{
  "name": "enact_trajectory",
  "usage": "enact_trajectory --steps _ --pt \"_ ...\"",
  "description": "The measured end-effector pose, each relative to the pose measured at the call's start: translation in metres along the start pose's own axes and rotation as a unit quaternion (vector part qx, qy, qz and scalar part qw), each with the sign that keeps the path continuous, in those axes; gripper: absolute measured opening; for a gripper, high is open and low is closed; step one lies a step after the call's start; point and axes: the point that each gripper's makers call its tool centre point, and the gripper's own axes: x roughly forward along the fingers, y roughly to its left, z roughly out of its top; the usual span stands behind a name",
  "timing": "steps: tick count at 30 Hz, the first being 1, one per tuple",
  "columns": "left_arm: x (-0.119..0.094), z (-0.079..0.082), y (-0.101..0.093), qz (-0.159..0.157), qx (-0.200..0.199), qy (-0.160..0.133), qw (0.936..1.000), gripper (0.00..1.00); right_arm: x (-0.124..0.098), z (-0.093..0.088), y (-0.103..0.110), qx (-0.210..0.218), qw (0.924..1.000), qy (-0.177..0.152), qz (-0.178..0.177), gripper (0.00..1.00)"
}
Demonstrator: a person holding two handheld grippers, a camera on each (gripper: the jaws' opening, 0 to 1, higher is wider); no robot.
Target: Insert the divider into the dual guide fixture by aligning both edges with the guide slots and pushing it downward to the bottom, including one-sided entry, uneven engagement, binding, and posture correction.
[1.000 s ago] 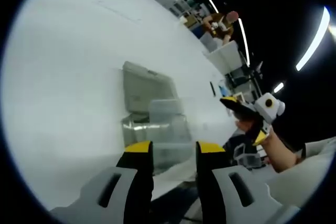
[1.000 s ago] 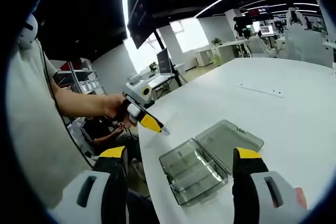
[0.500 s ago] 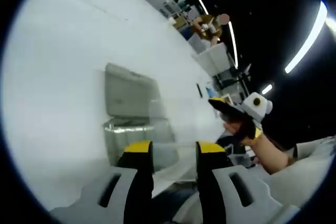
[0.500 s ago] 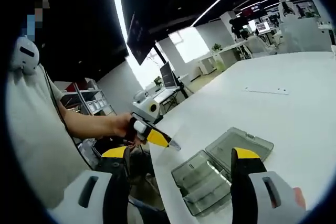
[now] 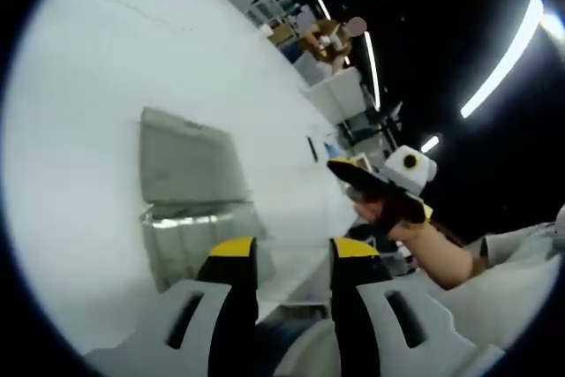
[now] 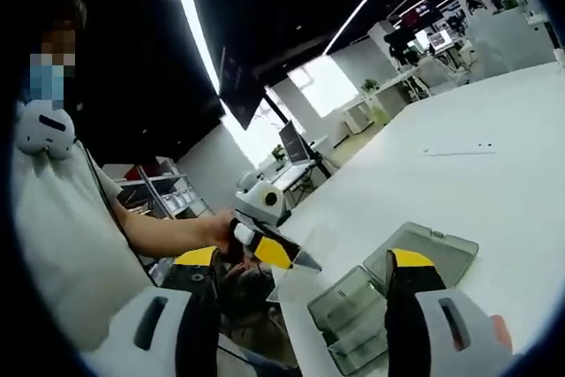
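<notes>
Open-plan lab: white worktables (image 6: 494,121), monitors (image 6: 292,140).

A wide white bench (image 6: 494,130) is seen from centre to 3 o'clock in the right gripper view. Ceiling light strips (image 6: 187,6) are seen at 12 o'clock, a monitor (image 6: 292,140) near centre, shelving (image 6: 168,196) at 9 o'clock.

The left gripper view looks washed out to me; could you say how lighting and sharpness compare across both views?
Left gripper view: table glares near white, clear box soft and low in contrast. Right gripper view: bright ceiling strips against a dark ceiling, the box crisper; fisheye bending in both.
</notes>
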Motion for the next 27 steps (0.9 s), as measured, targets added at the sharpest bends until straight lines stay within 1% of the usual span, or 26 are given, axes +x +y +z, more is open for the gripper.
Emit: enact_trajectory --steps 6,13,17,22,27 --pt "0.004 0.004 -0.012 -0.023 0.004 0.002 0.9997 0.28 0.004 0.004 0.0 0.012 0.9998 -0.005 0.012 0.72" --pt "0.007 0.007 -0.022 -0.035 0.014 0.005 0.9993 0.28 0.009 0.006 -0.001 0.022 0.9995 -0.008 0.021 0.71" --pt "0.009 0.006 -0.025 -0.04 0.019 0.009 0.999 0.28 0.01 0.006 -0.001 0.029 0.9992 -0.012 0.024 0.7" --pt "0.012 0.002 -0.027 -0.045 0.026 0.016 0.9985 0.28 0.011 0.003 -0.002 0.035 0.999 -0.006 0.029 0.69" --pt "0.015 -0.001 -0.029 -0.055 0.04 0.018 0.9975 0.28 0.012 -0.003 0.0 0.038 0.9987 0.0 0.036 0.62"
